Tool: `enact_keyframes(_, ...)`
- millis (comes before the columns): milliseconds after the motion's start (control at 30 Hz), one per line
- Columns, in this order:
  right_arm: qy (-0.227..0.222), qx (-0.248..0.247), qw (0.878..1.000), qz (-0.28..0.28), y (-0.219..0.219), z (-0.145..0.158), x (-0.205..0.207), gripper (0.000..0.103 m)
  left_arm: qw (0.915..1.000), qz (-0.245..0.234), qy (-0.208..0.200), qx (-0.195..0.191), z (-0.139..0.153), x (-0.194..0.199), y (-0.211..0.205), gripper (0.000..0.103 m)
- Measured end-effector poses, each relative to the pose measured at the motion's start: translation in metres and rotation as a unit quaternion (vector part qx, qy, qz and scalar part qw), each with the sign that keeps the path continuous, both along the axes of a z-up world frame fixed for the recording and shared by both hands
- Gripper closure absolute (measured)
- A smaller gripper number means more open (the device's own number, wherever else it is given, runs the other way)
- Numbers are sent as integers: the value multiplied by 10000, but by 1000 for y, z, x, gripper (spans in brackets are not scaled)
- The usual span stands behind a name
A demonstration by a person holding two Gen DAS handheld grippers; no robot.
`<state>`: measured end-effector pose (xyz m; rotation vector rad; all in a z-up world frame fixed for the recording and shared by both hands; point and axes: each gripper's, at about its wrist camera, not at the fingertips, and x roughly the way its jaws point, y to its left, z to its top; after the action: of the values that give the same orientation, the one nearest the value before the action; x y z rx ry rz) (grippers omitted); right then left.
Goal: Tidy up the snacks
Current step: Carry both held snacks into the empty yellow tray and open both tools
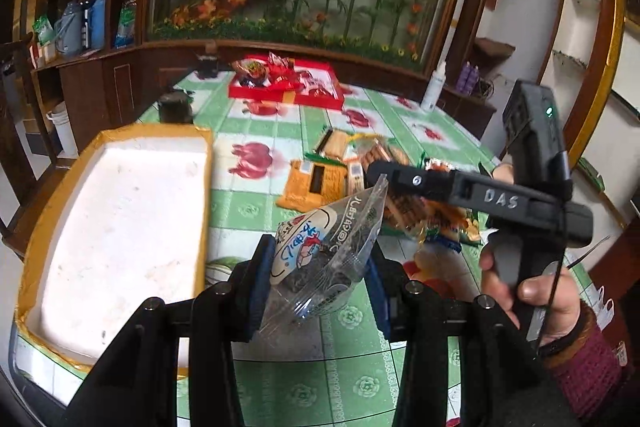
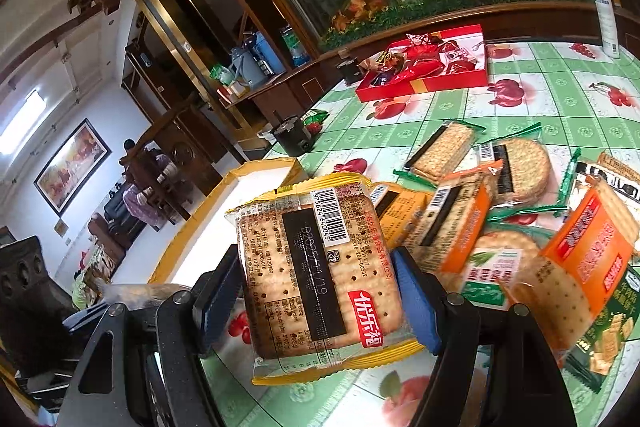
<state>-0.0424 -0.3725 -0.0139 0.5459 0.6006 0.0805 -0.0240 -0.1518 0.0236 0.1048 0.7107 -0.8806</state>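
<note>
My left gripper [image 1: 318,283] is shut on a clear snack bag [image 1: 320,259] with a white label and dark contents, held above the table just right of the yellow-rimmed white tray [image 1: 116,227]. My right gripper [image 2: 318,295] is shut on a yellow-edged cracker pack [image 2: 316,279], its back with the barcode facing me. The same right gripper [image 1: 376,173] shows in the left wrist view, held by a hand [image 1: 532,291] over the pile of cracker packs [image 1: 344,171]. More cracker packs [image 2: 520,195] lie to the right in the right wrist view, and the tray [image 2: 240,195] sits behind to the left.
A red box [image 1: 288,83] with red-wrapped sweets stands at the far side of the green fruit-print tablecloth [image 1: 344,367]. A dark jar [image 1: 175,107] is behind the tray. A white bottle [image 1: 434,89] stands far right. Wooden cabinets and a flower panel back the table.
</note>
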Motion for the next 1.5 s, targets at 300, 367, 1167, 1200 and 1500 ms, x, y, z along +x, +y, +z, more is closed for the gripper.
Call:
enact_keyframes(300,-165,148,9991,367,42,14,29,25,9984,536,-101,-168,8,27,47,61)
enact_keyframes(367,-196,191,9981,556,59,17,40,25,9973,712,-89,-183,8,36,60,61)
enact_keyframes(1167,1017,-546,9883,999,183,-27,166,24,9810,1788,-325,677,-51,94,119,60)
enact_keyframes(1200,1016,-633,9878,996,184,-29,166,24,9813,1770,-352,666,-51,94,119,60)
enact_keyframes(1500,843,-785,9863,1184,187,-29,160,24,9801,1867,-351,570,-53,97,120,29)
